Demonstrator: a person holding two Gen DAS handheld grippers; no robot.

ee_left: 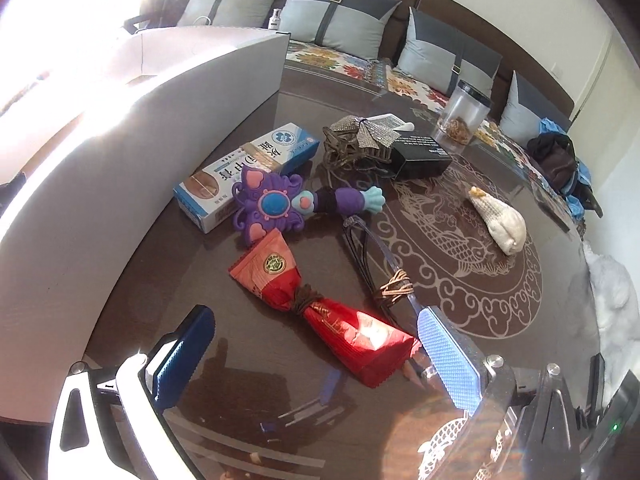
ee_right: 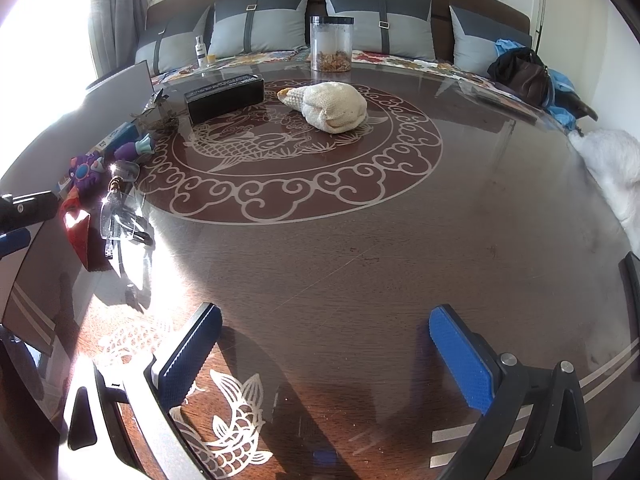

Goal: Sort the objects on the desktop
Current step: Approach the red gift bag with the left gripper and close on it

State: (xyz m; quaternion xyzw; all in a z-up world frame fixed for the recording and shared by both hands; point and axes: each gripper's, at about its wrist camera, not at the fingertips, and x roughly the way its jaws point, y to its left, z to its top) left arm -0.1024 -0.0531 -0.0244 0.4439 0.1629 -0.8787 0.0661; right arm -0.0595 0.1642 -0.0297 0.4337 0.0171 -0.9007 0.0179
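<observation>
My left gripper (ee_left: 316,354) is open and empty, low over the table, with a red packet (ee_left: 320,304) tied with brown string lying between its blue pads. Beyond lie folded glasses (ee_left: 374,260), a purple toy (ee_left: 276,206), a blue-white box (ee_left: 248,170), a sequined bow (ee_left: 360,134) and a black box (ee_left: 422,158). A cream knitted pouch (ee_left: 500,216) lies to the right. My right gripper (ee_right: 326,354) is open and empty over bare tabletop, with the pouch (ee_right: 332,106) far ahead and the glasses (ee_right: 118,208) at left.
A white bin (ee_left: 120,128) stands at the left of the table. A clear jar (ee_right: 331,42) stands at the far edge. A sofa with grey cushions (ee_right: 256,24) runs behind, with a dark bag (ee_right: 520,74). A white furry thing (ee_right: 608,168) lies at the right.
</observation>
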